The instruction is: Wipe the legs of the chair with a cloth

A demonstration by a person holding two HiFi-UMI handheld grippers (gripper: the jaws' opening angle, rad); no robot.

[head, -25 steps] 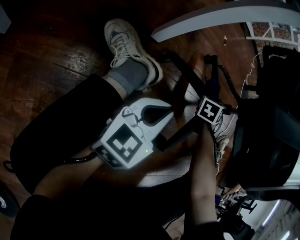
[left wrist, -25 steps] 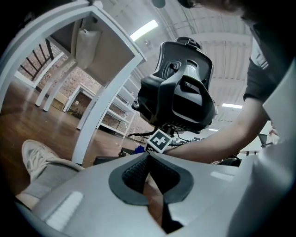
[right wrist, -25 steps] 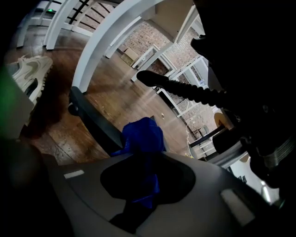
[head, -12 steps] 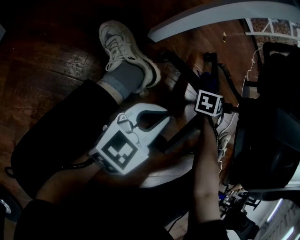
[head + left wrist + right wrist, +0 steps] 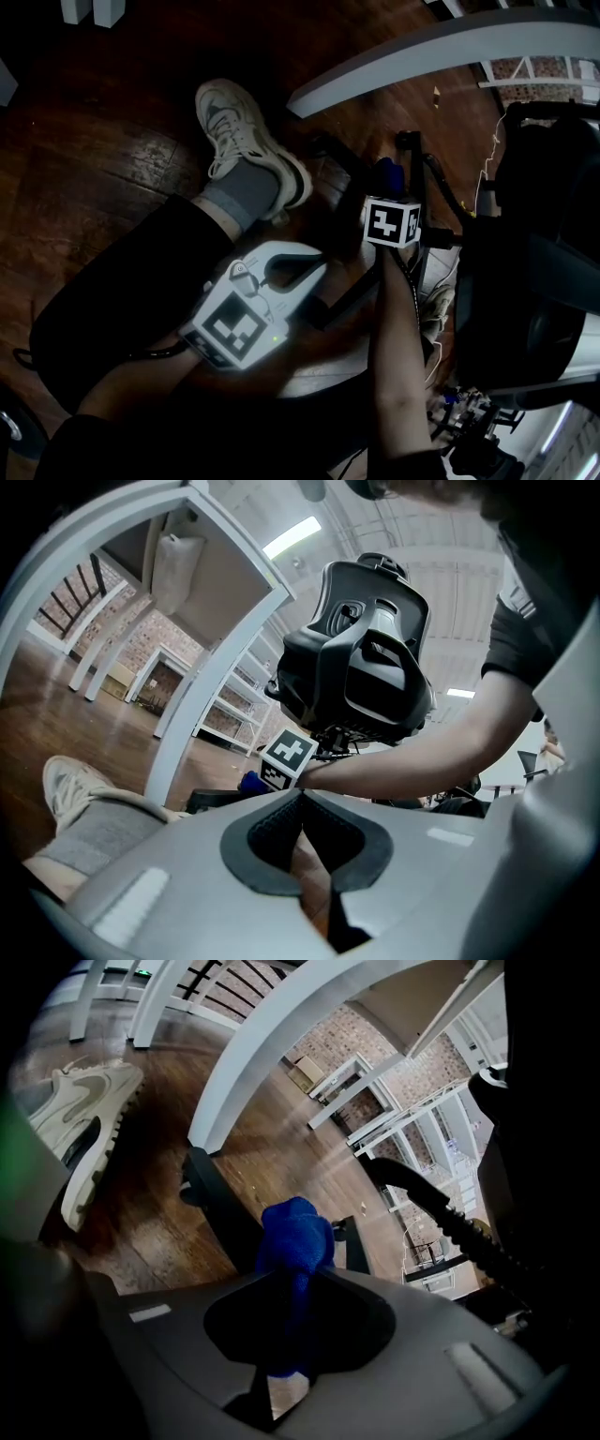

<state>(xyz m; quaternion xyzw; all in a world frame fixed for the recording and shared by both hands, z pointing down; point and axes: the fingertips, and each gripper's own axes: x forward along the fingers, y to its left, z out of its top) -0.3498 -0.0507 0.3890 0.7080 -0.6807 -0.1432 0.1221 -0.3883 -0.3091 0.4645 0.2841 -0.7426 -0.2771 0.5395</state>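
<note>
The black office chair (image 5: pixel 530 281) stands at the right in the head view, and its black legs (image 5: pixel 349 157) spread over the wooden floor. My right gripper (image 5: pixel 386 192) is shut on a bunched blue cloth (image 5: pixel 388 172) down among those legs. In the right gripper view the cloth (image 5: pixel 295 1237) sticks out of the gripper (image 5: pixel 298 1277), just in front of a black leg (image 5: pixel 223 1211). My left gripper (image 5: pixel 322 255) hovers lower left, beside another leg (image 5: pixel 354 281), shut and empty. The left gripper view shows its pads (image 5: pixel 281 829) meeting at the tip of the gripper (image 5: pixel 301 797).
A person's white shoe (image 5: pixel 242 141) and grey sock rest on the dark wooden floor (image 5: pixel 103 141) at the upper left. A curved white frame (image 5: pixel 422 52) arches above the chair legs. Loose cables (image 5: pixel 441 300) hang by the chair base. A forearm (image 5: pixel 398 356) leads to the right gripper.
The right gripper with the blue cloth has moved farther away along the chair legs. The left gripper has drifted slightly left and down, still shut.
</note>
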